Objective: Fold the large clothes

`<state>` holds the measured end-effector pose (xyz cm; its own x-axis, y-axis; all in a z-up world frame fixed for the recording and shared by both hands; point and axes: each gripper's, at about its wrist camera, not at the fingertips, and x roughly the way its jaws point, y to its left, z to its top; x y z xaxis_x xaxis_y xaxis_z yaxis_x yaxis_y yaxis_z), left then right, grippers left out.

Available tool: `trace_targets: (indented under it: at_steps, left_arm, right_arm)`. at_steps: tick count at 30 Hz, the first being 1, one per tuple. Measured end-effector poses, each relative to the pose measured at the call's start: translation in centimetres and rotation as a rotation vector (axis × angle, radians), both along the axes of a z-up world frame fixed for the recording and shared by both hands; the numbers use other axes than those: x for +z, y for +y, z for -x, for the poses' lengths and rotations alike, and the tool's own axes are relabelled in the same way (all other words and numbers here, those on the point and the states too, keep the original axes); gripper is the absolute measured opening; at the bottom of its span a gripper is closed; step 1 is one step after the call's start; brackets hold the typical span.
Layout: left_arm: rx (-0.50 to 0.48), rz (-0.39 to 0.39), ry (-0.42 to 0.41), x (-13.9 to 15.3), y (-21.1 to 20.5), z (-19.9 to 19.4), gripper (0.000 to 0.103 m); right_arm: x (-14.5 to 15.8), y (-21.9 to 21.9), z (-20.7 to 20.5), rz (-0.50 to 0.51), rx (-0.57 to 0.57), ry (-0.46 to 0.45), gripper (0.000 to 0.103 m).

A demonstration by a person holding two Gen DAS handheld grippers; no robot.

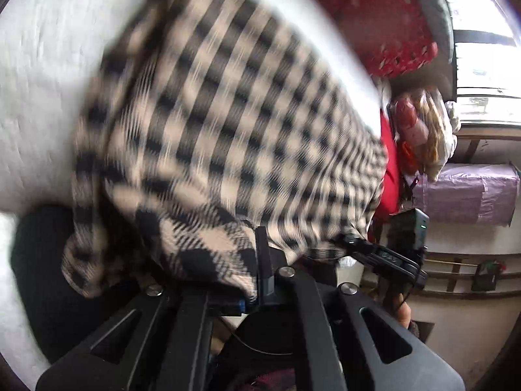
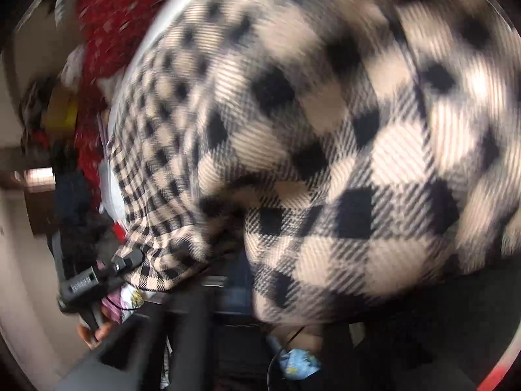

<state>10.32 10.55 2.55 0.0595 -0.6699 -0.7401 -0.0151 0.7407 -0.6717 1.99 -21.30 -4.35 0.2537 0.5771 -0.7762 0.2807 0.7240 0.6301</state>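
A large beige and black checked garment (image 1: 228,123) hangs in the air, blurred by motion, over a white bed sheet (image 1: 42,65). My left gripper (image 1: 257,280) is shut on its lower edge; one black finger (image 1: 263,260) shows, the other is under the cloth. In the right wrist view the same garment (image 2: 325,163) fills most of the frame and drapes over my right gripper (image 2: 247,293), whose fingers are hidden under the cloth. The left gripper (image 2: 130,260) shows in the right wrist view pinching the garment's far edge. The right gripper (image 1: 351,242) shows in the left wrist view holding the other edge.
A black cloth (image 1: 42,277) lies on the sheet at lower left. A red patterned blanket (image 1: 374,16) lies at the bed's far end. Bags of goods (image 1: 420,130), a purple covered box (image 1: 469,192), a window (image 1: 485,65) and wooden shelving stand to the right.
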Motion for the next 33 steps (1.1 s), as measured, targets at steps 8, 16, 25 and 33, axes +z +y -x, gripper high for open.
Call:
trace_targets:
  at_steps: [8, 16, 25, 33]
  left_arm:
    - [0.117, 0.045, -0.413, 10.1, 1.9, -1.4, 0.002]
    - [-0.076, -0.159, -0.144, -2.2, 0.9, 2.2, 0.003]
    - [-0.081, 0.029, -0.006, -3.0, 4.5, 3.6, 0.007]
    - [-0.121, -0.033, -0.144, -1.7, 0.4, 2.5, 0.039]
  right_arm:
    - [11.4, -1.2, -1.5, 0.1, -0.068, -0.679, 0.008]
    - [1.7, 0.1, 2.9, 0.234, 0.131, -0.388, 0.011]
    - [3.8, -4.1, 6.0, 0.162, -0.009, -0.187, 0.043]
    - [6.0, -9.3, 7.2, 0.285, -0.27, -0.457, 0.042]
